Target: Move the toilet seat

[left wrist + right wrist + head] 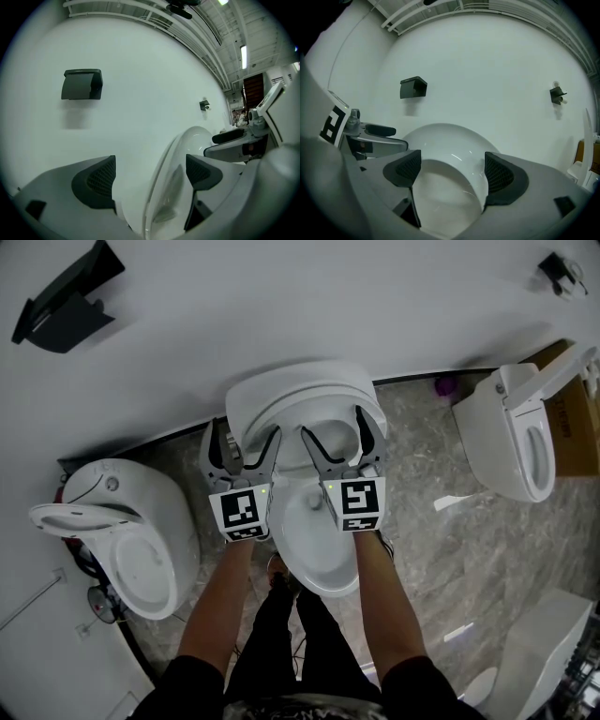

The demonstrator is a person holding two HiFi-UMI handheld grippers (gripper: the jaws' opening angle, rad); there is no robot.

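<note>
The white toilet (319,549) stands against the wall straight ahead, its seat (309,399) and lid raised over the bowl. My left gripper (246,448) is open at the seat's left edge. In the left gripper view that edge (164,187) runs up between the pads, nearer the right pad (202,172), and neither pad presses on it. My right gripper (342,439) is open on the seat's right side, one finger inside the ring and one outside. In the right gripper view the white ring (454,140) arches between the pads of the right gripper (452,173).
A second toilet (131,540) with its lid up stands at the left, a third (511,442) at the right beside a cardboard box (572,418), and a fourth (553,652) at the lower right. A black box (66,301) hangs on the wall. The person's legs (281,615) stand before the bowl.
</note>
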